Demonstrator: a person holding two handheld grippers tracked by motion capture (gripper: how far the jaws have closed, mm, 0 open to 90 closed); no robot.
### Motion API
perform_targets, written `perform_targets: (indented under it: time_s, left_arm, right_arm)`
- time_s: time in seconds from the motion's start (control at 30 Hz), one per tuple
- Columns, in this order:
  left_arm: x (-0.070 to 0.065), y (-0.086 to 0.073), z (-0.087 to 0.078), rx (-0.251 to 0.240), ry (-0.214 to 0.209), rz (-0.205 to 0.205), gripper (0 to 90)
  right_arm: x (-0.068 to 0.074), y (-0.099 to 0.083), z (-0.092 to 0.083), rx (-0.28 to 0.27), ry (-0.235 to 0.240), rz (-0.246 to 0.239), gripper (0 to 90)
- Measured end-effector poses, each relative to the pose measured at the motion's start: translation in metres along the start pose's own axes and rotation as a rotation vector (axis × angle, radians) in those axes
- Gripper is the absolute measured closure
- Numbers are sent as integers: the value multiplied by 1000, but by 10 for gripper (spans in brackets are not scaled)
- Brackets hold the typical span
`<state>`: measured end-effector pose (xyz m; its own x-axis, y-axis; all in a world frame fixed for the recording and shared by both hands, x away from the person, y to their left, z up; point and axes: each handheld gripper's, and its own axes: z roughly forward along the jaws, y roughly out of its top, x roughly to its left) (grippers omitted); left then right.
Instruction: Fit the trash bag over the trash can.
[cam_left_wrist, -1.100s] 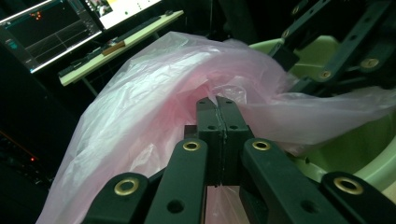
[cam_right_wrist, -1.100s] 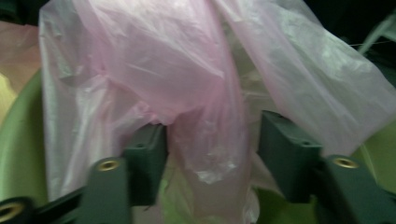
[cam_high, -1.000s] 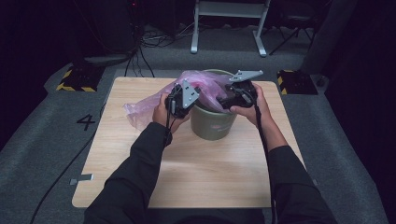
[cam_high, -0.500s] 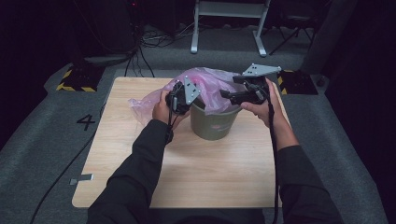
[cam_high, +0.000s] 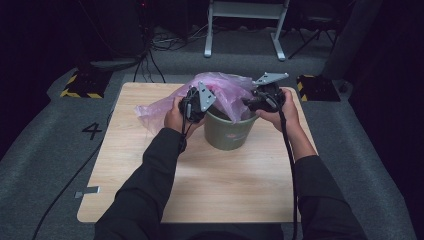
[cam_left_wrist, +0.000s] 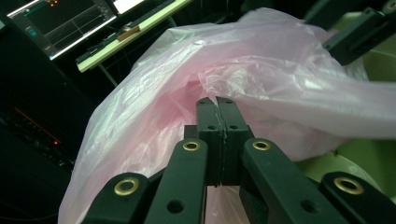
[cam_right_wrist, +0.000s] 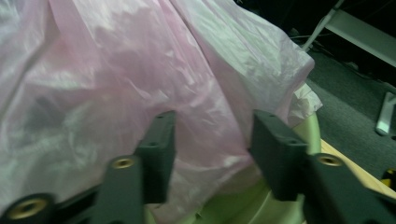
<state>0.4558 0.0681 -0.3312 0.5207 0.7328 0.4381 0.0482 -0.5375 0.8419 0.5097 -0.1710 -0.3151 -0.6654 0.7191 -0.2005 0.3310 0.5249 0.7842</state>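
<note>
From above, the person is lining a green bin (cam_high: 231, 134) on the wooden table (cam_high: 200, 185) with a pink plastic bag (cam_high: 220, 92): the left gripper (cam_high: 196, 102) sits at the bin's left rim, the right gripper (cam_high: 257, 100) opposite. Along the left gripper's own view (cam_left_wrist: 216, 105), the jaws are pinched together on a fold of bag. The right gripper's view (cam_right_wrist: 212, 140) shows jaws apart, just closing, film between them but not yet pressed. Next, I'd guess, it must grip and stretch the mouth over the rim; the bag droops partly into the bin.
</note>
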Motion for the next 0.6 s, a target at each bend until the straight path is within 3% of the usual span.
perform_targets:
  time_s: [0.13, 0.2, 0.33, 0.4, 0.6]
  left_arm:
    - [-2, -1, -2, 3, 10, 1, 894]
    - [-1, -2, -2, 8, 20, 2, 894]
    - [4, -4, -1, 21, 40, -4, 895]
    - [6, -6, 0, 26, 51, -1, 895]
    - [5, -3, 12, 52, 57, 14, 894]
  right_arm:
    - [2, -2, -3, -12, 68, -17, 307]
    - [2, -4, -7, -19, 85, -32, 283]
    - [-8, -6, -19, -58, 88, 14, 266]
    - [-13, -7, -25, -75, 67, 26, 270]
    - [-10, 2, -33, -115, 38, 12, 273]
